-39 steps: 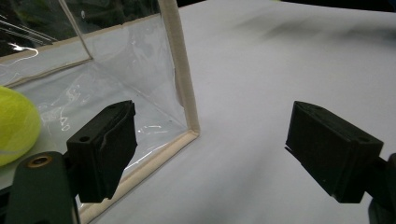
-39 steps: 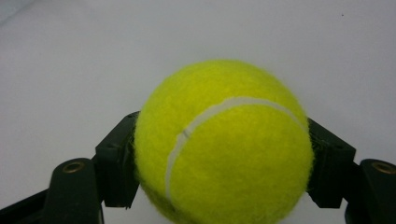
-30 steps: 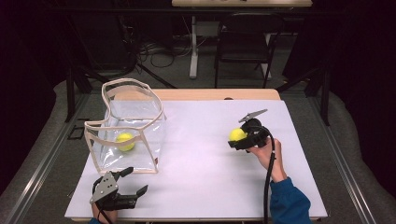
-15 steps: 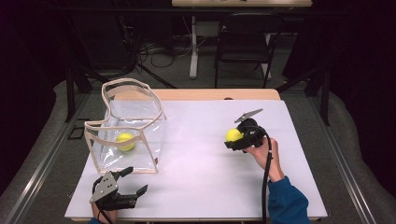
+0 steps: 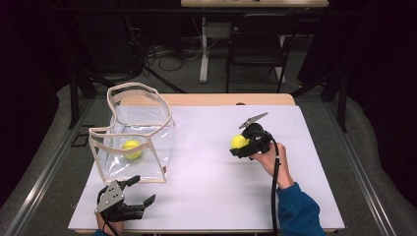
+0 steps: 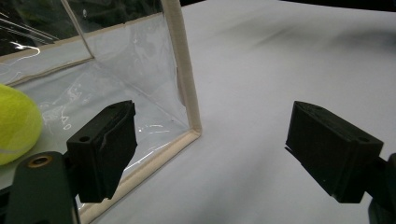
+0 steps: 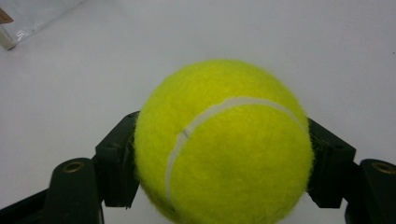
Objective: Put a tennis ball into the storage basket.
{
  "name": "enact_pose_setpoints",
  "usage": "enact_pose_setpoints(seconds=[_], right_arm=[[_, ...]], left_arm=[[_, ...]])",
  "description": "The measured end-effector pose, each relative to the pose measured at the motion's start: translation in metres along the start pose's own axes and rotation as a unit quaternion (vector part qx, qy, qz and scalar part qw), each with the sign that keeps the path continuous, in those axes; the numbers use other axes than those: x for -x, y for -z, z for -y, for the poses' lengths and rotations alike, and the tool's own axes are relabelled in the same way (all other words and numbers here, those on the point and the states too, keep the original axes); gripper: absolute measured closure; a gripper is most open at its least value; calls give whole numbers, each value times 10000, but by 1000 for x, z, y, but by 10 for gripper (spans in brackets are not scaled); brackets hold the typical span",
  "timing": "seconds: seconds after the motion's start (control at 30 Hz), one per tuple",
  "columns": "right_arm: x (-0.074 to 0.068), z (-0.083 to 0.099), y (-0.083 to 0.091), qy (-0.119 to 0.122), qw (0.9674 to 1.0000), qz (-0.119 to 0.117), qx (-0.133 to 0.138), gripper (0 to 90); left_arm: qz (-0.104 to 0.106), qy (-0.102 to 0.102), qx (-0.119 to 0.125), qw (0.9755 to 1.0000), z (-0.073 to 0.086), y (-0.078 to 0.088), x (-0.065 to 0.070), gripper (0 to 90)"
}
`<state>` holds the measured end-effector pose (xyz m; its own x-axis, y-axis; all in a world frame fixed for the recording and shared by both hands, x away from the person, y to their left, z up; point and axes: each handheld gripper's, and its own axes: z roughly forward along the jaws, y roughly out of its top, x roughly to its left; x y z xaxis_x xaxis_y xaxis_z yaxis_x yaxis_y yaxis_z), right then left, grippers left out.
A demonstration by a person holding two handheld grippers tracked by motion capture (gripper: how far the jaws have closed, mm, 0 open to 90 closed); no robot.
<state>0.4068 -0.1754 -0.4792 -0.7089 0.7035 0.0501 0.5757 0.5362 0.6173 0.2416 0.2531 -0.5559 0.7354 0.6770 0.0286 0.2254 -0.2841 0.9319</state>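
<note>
Your right gripper (image 5: 242, 147) is clamped on a tennis ball (image 7: 224, 142), its two black jaws pressing the ball's sides. The ball is bright yellow-green, round and fuzzy, with a pale curved seam running across its felt. In the high view you hold this ball (image 5: 239, 141) above the white table (image 5: 211, 196), right of centre and well apart from the bag.

The clear bag (image 5: 142, 132) stands open-topped on the left part of the table. Its walls are thin, glossy transparent plastic that creases and catches the light, and every edge is bound in a cream fabric strip. A second tennis ball (image 5: 131, 149) of the same yellow felt lies on the bag's floor, seen through the wall.

Your left gripper (image 5: 140, 191) rests at the near edge of the table, just in front of the bag, with its blocky matte black jaws wide apart and nothing between them. In the left gripper view, the bag's bound corner (image 6: 187, 93) rises between the jaws, farther off.
</note>
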Motion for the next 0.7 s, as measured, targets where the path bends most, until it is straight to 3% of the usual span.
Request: enact_pose_setpoints(seconds=[0.7], right_arm=[[-20, -23, -4, 345, 9994, -58, -62, 260]], left_arm=[[-5, 21, 0, 10000, 0, 0, 0, 159]])
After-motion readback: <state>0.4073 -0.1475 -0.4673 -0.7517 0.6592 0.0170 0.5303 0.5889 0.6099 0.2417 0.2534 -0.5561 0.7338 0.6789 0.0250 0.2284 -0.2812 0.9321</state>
